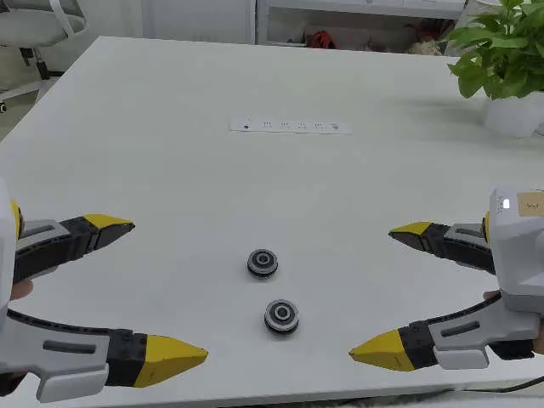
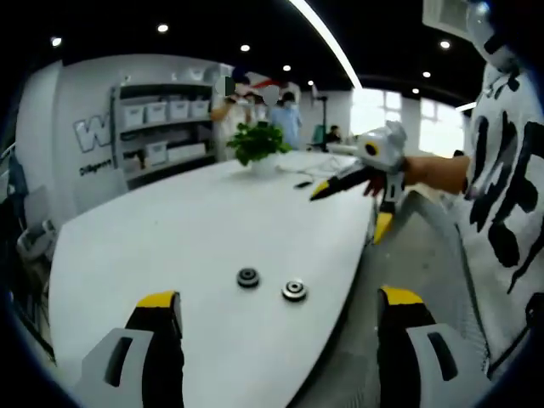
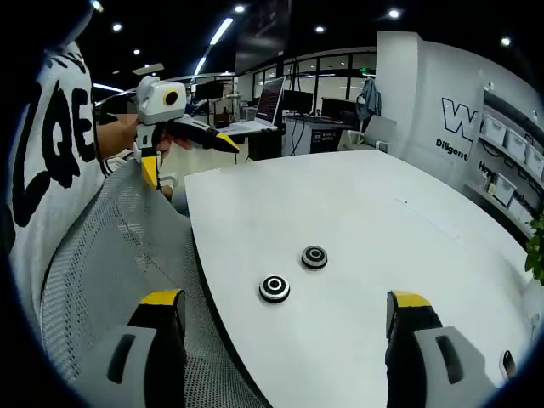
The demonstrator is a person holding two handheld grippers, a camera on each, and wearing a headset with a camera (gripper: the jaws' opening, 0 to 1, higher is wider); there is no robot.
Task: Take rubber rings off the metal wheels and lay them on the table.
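Jaws wide apart and empty on left gripper (image 1: pixel 140 293) and right gripper (image 1: pixel 378 291), either side of the work, over the counter's (image 1: pixel 170 127) near edge. Close to that edge, midway along: far wheel (image 1: pixel 263 263) and near wheel (image 1: pixel 281 316), just beside each other, touched by nothing. Dark rubber rings (image 1: pixel 269 317) seemingly on both wheels, none laid on the counter. By judgement, nothing done yet; both rings left to strip.

White wall (image 3: pixel 416 93) — big "W", "Diligent" beneath

White table (image 1: pixel 170 127), power strip (image 1: pixel 291 126), potted plant (image 1: pixel 501 51), wall shelves (image 2: pixel 161 127), ceiling light strip (image 2: pixel 331 42).
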